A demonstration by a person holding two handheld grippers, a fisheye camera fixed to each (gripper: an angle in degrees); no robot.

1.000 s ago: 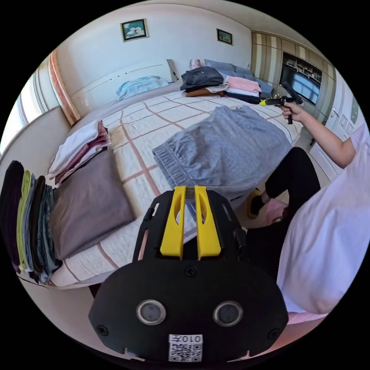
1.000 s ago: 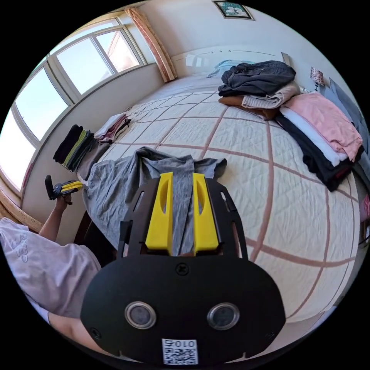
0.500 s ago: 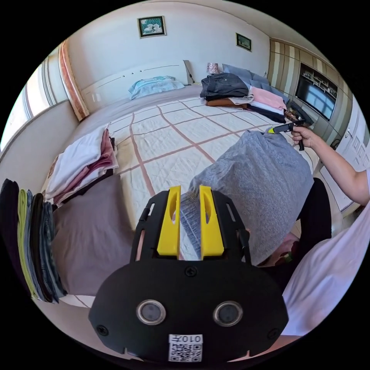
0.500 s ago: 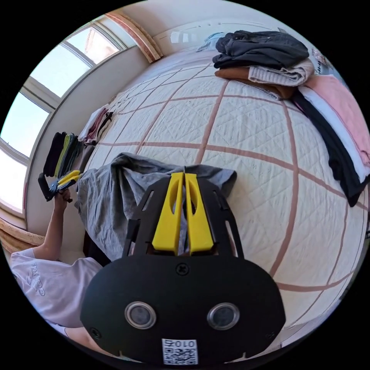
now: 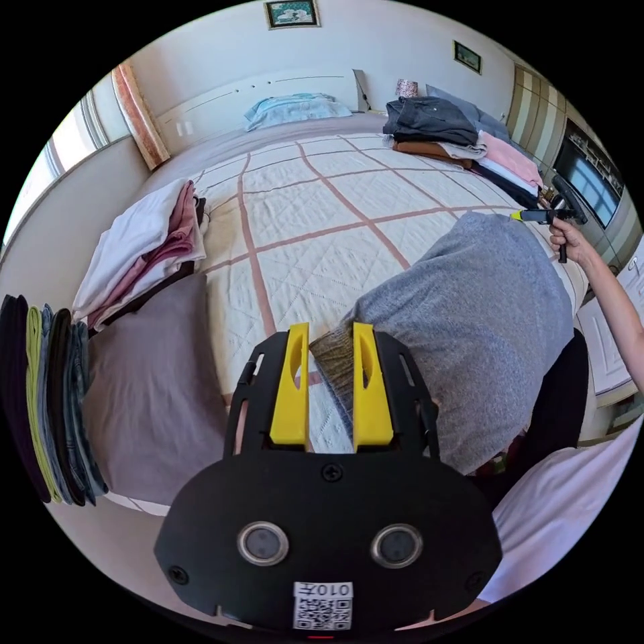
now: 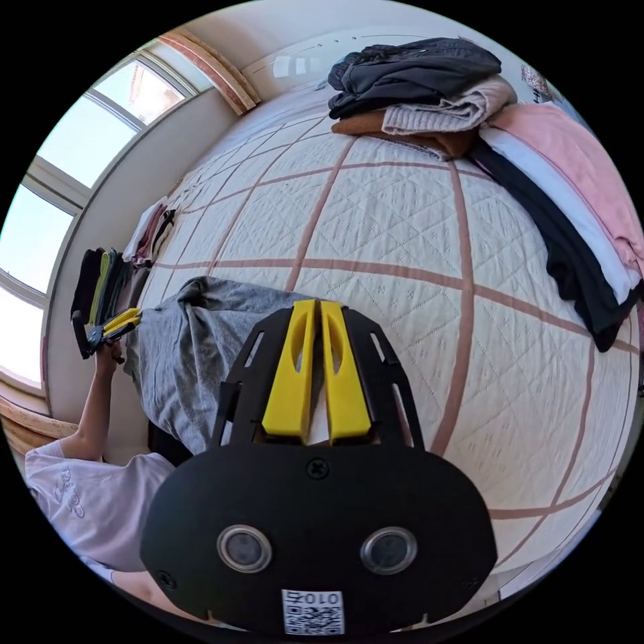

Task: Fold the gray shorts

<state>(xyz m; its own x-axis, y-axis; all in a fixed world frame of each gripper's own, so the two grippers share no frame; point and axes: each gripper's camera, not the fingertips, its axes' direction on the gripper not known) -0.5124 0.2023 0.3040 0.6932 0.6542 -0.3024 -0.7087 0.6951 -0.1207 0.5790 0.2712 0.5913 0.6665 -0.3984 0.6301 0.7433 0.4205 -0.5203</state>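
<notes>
**Gray shorts stretched between two grippers at the bed's edge**

Bedroom setup: a big bed with a cream quilt (image 5: 315, 221) crossed by pinkish stripes takes up most of both views, with a window (image 6: 60, 201) along one wall and framed pictures above the headboard.

Starting at the left gripper (image 5: 330, 335): its yellow jaws sit a narrow gap apart with the ribbed waistband of the gray shorts (image 5: 469, 335) between them. Looks like they're clamped on that corner, though I can't swear both jaws are pressing. Over at the right gripper (image 6: 310, 315), the jaws are nearly together and a thin sliver of gray cloth runs between them, so that one reads as pinched on the fabric.

The shorts hang at the near edge of the bed, draped partly over the mattress side. Their long axis runs gripper to gripper, along the bed's edge, fabric fairly taut up top and sagging below. In the left gripper view you can see the other gripper (image 5: 537, 215) at the far corner, held by a hand (image 5: 570, 236).

Further out: a folded mauve-gray piece (image 5: 151, 376) just beside the left gripper, a white and pink pile (image 5: 144, 248) behind it, a row of dark and green folded items (image 5: 47, 396) at the bed's corner, and a stack of dark, tan, pink and black clothes (image 6: 510, 134) on the far side. The person's white T-shirt (image 6: 87, 490) shows low in the right gripper view.
</notes>
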